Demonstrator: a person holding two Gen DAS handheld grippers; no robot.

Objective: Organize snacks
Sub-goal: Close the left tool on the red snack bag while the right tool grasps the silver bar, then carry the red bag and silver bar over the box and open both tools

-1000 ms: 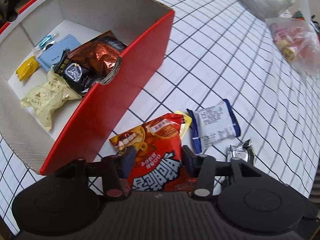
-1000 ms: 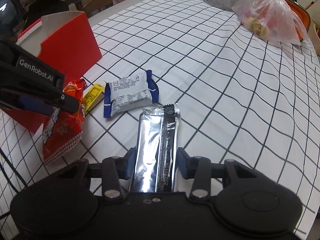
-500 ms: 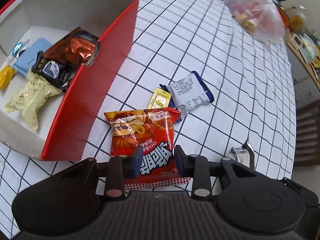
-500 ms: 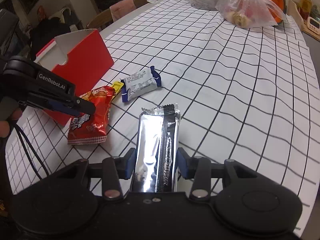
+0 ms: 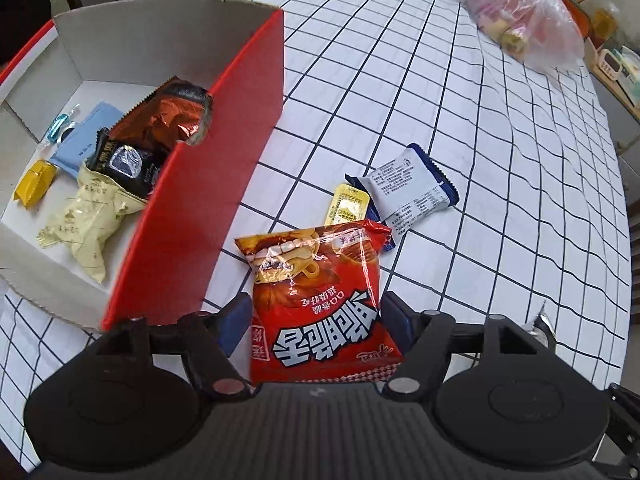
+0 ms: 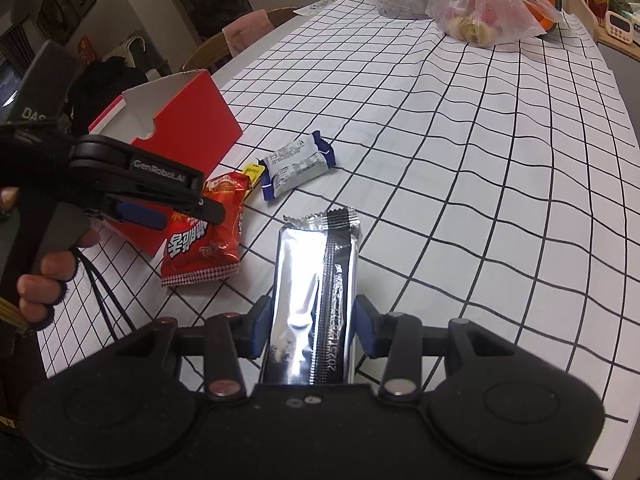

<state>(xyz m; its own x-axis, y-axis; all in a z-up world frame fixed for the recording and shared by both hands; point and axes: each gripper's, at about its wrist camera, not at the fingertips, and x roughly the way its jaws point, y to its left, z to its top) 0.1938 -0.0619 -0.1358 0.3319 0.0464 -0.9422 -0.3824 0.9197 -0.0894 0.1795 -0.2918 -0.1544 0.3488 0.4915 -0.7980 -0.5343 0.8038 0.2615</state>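
While the left hand-held gripper [image 5: 316, 322] hangs steeply nose-down over the red chip bag [image 5: 320, 300], its jaws are opening, pads standing just off the bag's sides, so released, bag lying on the gridded surface [image 5: 500, 200] right beside the red box [image 5: 200, 208]. Step in hand, by my read: snacks going into that box w/ the others already inside. Right hand-held gripper [image 6: 314, 330] is clenched on the silver foil bar [image 6: 316, 292], held clear of the surface, tilted down and fwd. Next move prob. calls for re-gripping the chip bag or carrying the bar over the box wall. Blue-white packet [image 5: 408, 190] and yellow sachet [image 5: 346, 204] wait nearby; whether they touch, hard to tell.
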